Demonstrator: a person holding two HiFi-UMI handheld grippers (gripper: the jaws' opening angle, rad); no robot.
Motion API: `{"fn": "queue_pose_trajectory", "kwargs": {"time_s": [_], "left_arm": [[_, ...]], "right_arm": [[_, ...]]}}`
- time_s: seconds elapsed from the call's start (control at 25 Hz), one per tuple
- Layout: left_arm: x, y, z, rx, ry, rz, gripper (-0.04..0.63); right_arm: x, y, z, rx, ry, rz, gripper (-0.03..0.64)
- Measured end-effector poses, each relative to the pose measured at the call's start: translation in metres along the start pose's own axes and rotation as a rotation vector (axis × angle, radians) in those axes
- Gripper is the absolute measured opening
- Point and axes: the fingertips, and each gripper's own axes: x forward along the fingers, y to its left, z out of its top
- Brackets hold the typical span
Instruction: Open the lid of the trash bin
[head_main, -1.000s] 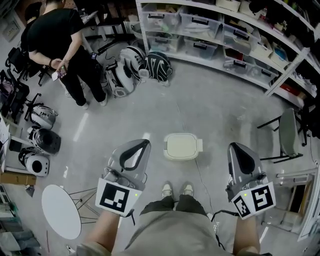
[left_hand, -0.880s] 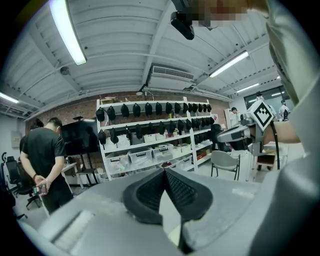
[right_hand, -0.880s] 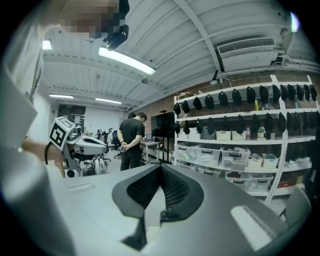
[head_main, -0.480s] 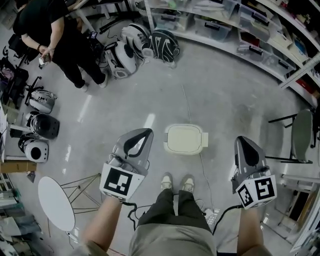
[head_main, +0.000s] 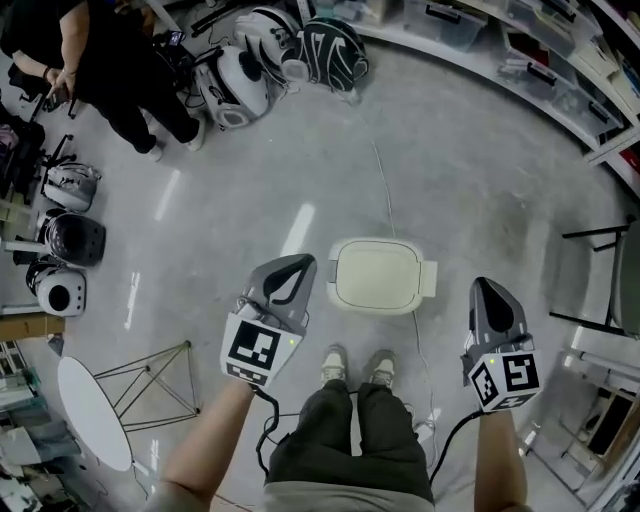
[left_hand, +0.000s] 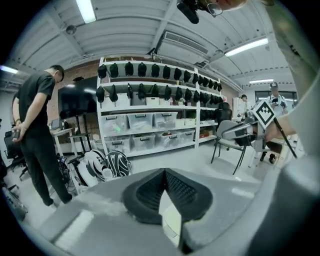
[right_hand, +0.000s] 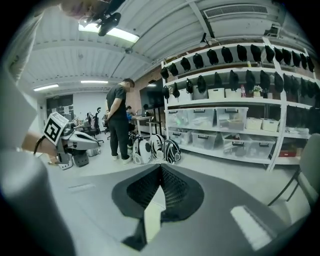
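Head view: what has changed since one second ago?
The person stepped forward: the trash bin now lies just ahead of the feet, and the left gripper has come near its left edge. The right gripper stays apart. Both grippers stay shut and empty; the bin stays closed.

Pale cream trash bin (head_main: 378, 276) upright on the floor, lid (head_main: 376, 272) closed.

Trash bin lid (head_main: 377, 275) smooth matt plastic; floor (head_main: 480, 180) glossy concrete.

The left hand-held gripper (head_main: 299, 267) and the right hand-held gripper (head_main: 486, 290) are held level, pointing forward, each with jaws closed and empty.
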Motion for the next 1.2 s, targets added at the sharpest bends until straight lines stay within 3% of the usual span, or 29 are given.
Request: {"fn": "queue_pose_trajectory", "kwargs": {"time_s": [0.4,0.6,0.76,0.96,1.2], "left_arm": [[0.094,-0.010,-0.192,-0.067,0.161,-0.042,0.002],[0.129,-0.021,-0.273,-0.161,0.283,-0.068,0.002],[0.145,-0.031,-0.313,-0.232,0.344,-0.099,0.002],[0.148,-0.027,-0.331,-0.362,0.340,-0.115,0.002],[0.144,-0.026,-0.322,-0.363,0.414,-0.097,0.002]], "right_arm": [[0.068,-0.028,-0.160,0.030,0.105,-0.027,0.003],[0.089,-0.035,-0.215,0.051,0.142,-0.038,0.003],[0.094,-0.039,-0.242,0.069,0.169,-0.051,0.003],[0.090,-0.041,-0.259,0.151,0.181,-0.073,0.003],[0.054,-0.059,-0.240,0.190,0.179,-0.169,0.003]]}}
